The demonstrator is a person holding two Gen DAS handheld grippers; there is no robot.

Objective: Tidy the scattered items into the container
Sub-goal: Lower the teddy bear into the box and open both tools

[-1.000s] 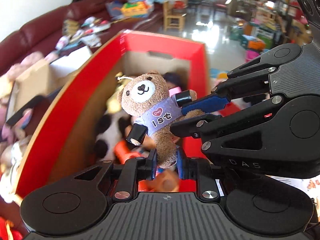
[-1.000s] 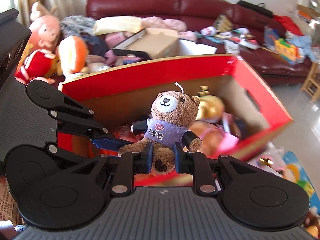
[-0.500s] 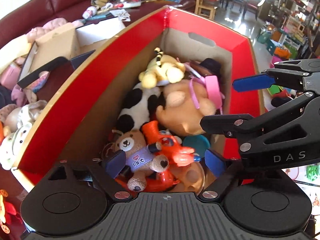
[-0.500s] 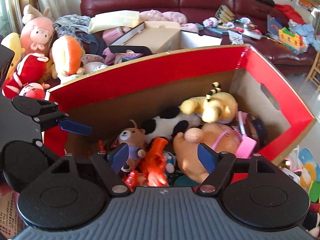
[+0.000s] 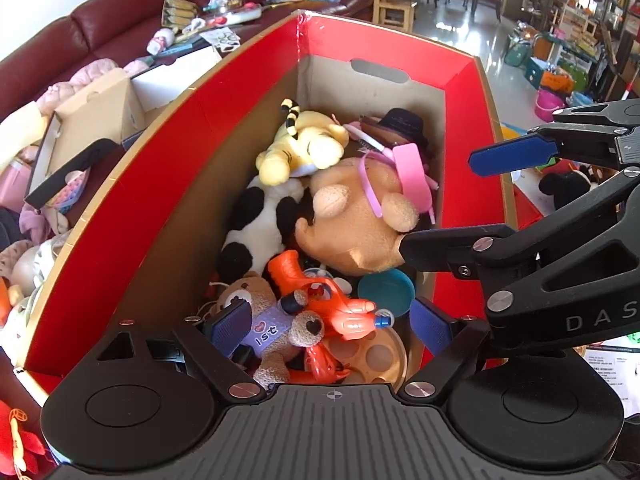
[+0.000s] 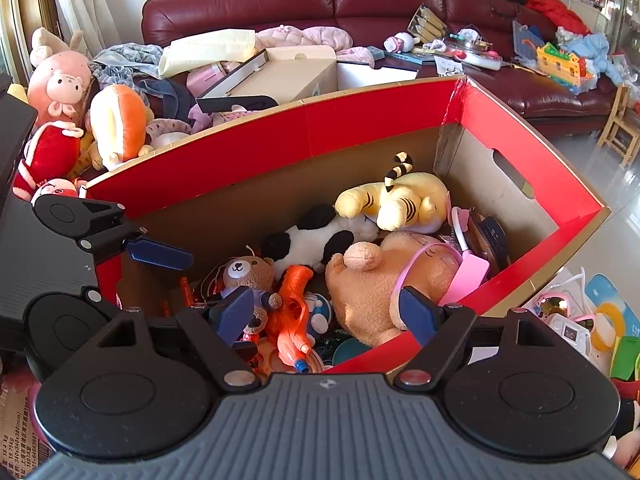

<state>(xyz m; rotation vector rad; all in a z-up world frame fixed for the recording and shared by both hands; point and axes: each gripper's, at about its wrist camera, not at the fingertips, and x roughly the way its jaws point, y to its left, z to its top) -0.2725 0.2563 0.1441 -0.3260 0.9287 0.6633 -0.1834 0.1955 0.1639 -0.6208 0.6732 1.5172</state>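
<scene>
A big red cardboard box (image 5: pixel 168 184) (image 6: pixel 360 120) holds several toys. The small brown teddy bear in a purple shirt (image 5: pixel 264 320) (image 6: pixel 248 272) lies at the box's near end beside an orange toy gun (image 5: pixel 320 296) (image 6: pixel 292 304). A cow plush (image 5: pixel 260 220), a yellow tiger plush (image 5: pixel 304 148) and a tan plush (image 5: pixel 360 224) lie further in. My left gripper (image 5: pixel 332 326) is open and empty above the near end of the box. My right gripper (image 6: pixel 330 314) is open and empty above the box's front wall; it also shows at the right of the left wrist view (image 5: pixel 520 196).
A dark red sofa (image 6: pixel 360 4) behind the box is covered with clutter, an open cardboard box (image 6: pixel 288 72) and clothes. Plush toys (image 6: pixel 60 92) pile up to the left. More toys (image 6: pixel 572 320) lie on the floor to the right. A wooden chair (image 5: pixel 392 4) stands beyond.
Both grippers held the teddy bear over the box one second ago. They opened, the bear dropped into the near end of the box, and both grippers drew back and up.
</scene>
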